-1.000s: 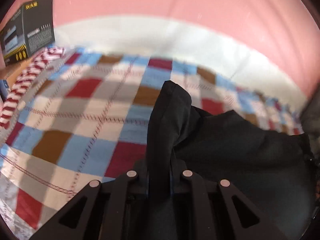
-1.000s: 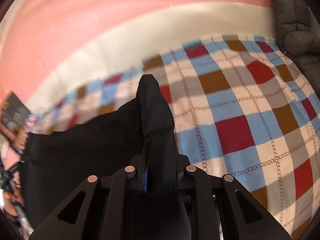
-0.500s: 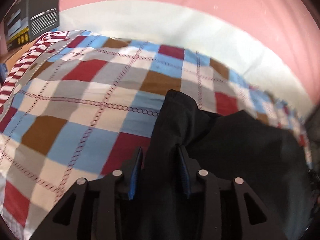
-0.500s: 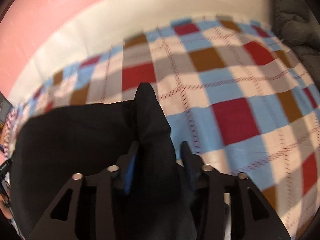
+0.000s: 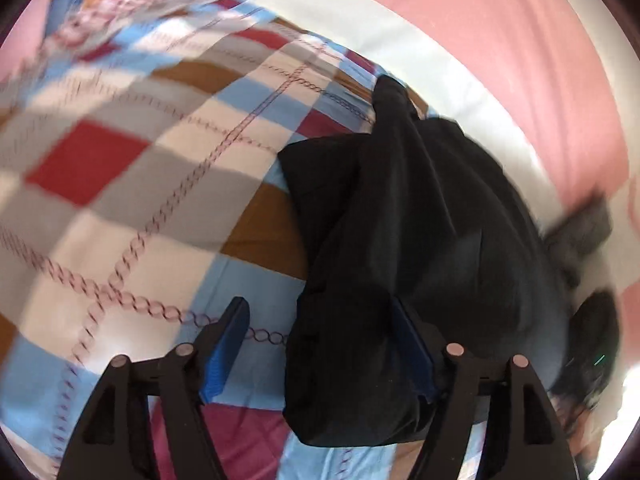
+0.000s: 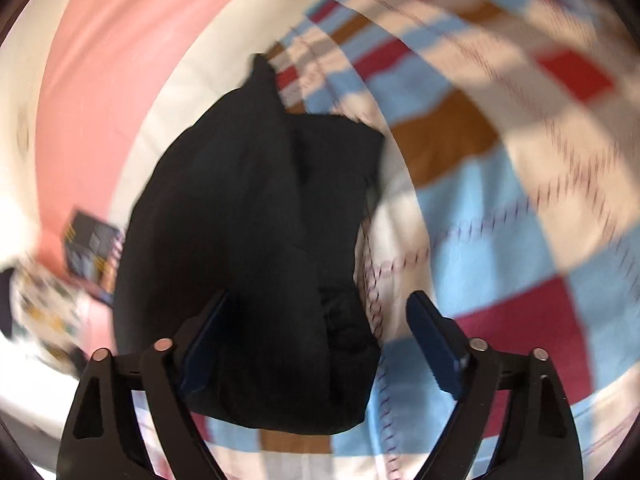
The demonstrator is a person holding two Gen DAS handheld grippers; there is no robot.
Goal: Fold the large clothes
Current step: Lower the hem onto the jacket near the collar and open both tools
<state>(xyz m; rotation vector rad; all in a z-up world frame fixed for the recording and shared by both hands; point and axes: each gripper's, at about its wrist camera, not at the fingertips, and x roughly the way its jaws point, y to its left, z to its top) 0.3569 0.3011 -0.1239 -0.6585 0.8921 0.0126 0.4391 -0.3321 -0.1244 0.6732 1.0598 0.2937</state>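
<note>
A black garment [image 5: 420,240] lies bunched on the checked bedspread [image 5: 120,200]. My left gripper [image 5: 320,312] is open; the cloth drapes over its right finger and rests loose between the jaws. In the right wrist view the same black garment [image 6: 248,220] lies in a heap on the bedspread [image 6: 500,200]. My right gripper [image 6: 320,308] is open, with the cloth lying against its left finger and not pinched. Both views are blurred by motion.
A pink wall [image 5: 500,40] and a white band of sheet [image 5: 460,72] run behind the bed. A dark box [image 6: 92,244] stands at the left in the right wrist view. A dark grey thing [image 5: 580,232] sits at the right edge of the left wrist view.
Both grippers have opened from shut on the black garment and let it go. The cloth has dropped onto the bedspread, and both cameras have swung sharply.
</note>
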